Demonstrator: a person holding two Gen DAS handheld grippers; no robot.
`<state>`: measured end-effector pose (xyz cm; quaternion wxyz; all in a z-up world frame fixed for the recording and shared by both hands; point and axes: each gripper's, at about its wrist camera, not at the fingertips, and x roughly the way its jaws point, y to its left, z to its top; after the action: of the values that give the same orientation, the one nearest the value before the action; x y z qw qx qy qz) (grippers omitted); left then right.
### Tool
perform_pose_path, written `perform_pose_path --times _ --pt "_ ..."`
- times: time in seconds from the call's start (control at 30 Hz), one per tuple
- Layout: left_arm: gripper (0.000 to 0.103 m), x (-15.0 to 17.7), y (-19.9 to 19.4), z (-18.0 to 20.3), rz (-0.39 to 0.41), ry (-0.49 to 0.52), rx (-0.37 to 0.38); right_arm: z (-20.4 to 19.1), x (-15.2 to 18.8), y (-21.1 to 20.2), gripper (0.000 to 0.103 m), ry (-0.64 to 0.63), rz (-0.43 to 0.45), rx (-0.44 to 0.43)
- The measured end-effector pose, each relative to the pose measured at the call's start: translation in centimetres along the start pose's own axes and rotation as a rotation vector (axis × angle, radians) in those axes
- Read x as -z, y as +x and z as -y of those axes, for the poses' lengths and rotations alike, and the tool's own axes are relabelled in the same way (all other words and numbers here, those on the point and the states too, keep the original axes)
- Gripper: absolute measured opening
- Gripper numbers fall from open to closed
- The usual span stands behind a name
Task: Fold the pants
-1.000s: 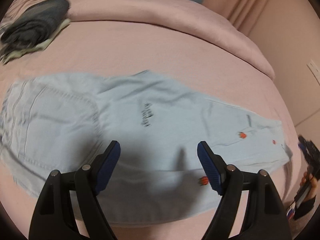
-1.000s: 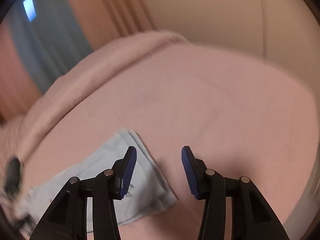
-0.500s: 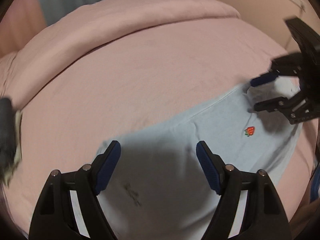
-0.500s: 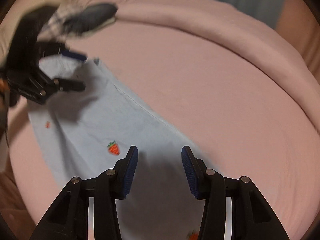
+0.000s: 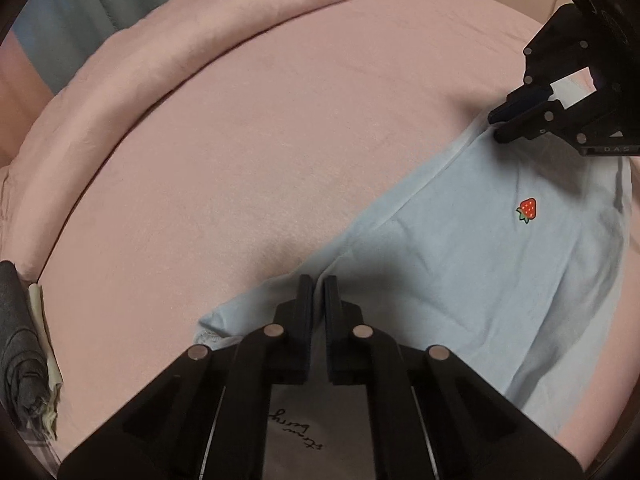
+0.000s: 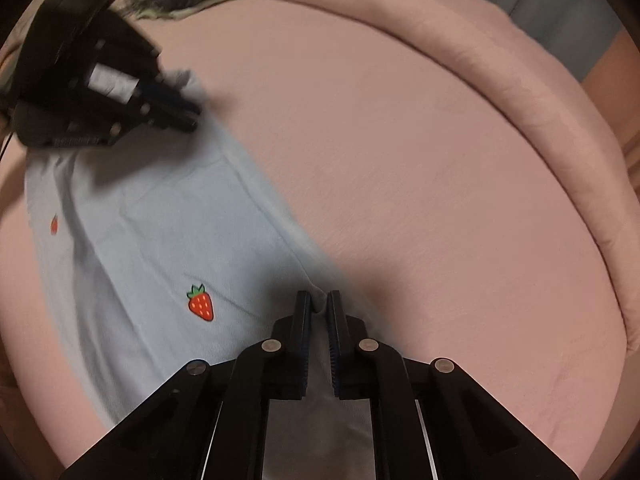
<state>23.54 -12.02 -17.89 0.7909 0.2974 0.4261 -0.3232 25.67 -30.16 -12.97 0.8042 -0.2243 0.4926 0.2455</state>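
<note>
With both the left gripper [image 5: 316, 280] and right gripper [image 6: 319, 296] clamped on the far edge of the pants [image 5: 460, 264], which lie flat on the bed [image 5: 280, 140], 0 cross folds appear complete.

Pants [image 5: 460, 248] lie flat on the bed [image 5: 260, 140] — clothes pile [image 5: 20, 360] beyond (far edge), rolled duvet [image 5: 240, 20] behind.

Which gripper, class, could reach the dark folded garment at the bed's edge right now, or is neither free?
Probably neither. The left hand-held gripper and right hand-held gripper are both shut on the light blue pants. The dark folded garment lies apart on the pink bed, unobstructed, but either would have to let go first.
</note>
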Motion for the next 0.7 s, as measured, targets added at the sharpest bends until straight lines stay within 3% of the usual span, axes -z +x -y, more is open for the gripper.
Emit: perform_pose_path --times 0.13,0.23,0.27,0.37,0.43,0.5,0.57,0.7 --pt "0.007 0.2 0.3 0.1 0.002 -0.034 -0.026 0.0 -0.2 0.5 0.007 0.01 0.007 0.03" --pt "0.007 0.2 0.7 -0.6 -0.003 -0.074 -0.173 -1.4 -0.7 2.3 0.007 0.008 0.002 0.065" --pt "0.007 0.2 0.9 -1.5 -0.02 -0.134 -0.197 -1.2 -0.6 2.3 0.007 0.021 0.016 0.074" --pt "0.007 1.0 -1.0 -2.0 0.035 -0.231 -0.124 -1.0 0.4 0.6 0.007 0.102 0.051 0.071" --pt "0.009 1.9 -2.8 -1.5 0.076 -0.243 -0.103 -1.3 1.0 -1.3 0.007 0.152 0.088 0.075" --pt "0.021 2.6 -4.5 -0.2 0.107 -0.251 -0.07 -2.0 1.8 -3.1 0.007 0.188 0.132 0.045" --pt "0.036 3.4 -6.0 1.7 0.132 -0.273 0.011 -3.5 2.5 -4.5 0.007 0.201 0.172 -0.012" --pt "0.039 4.3 -5.6 5.8 0.107 -0.287 0.104 -8.2 3.7 -5.2 0.007 0.173 0.195 -0.109"
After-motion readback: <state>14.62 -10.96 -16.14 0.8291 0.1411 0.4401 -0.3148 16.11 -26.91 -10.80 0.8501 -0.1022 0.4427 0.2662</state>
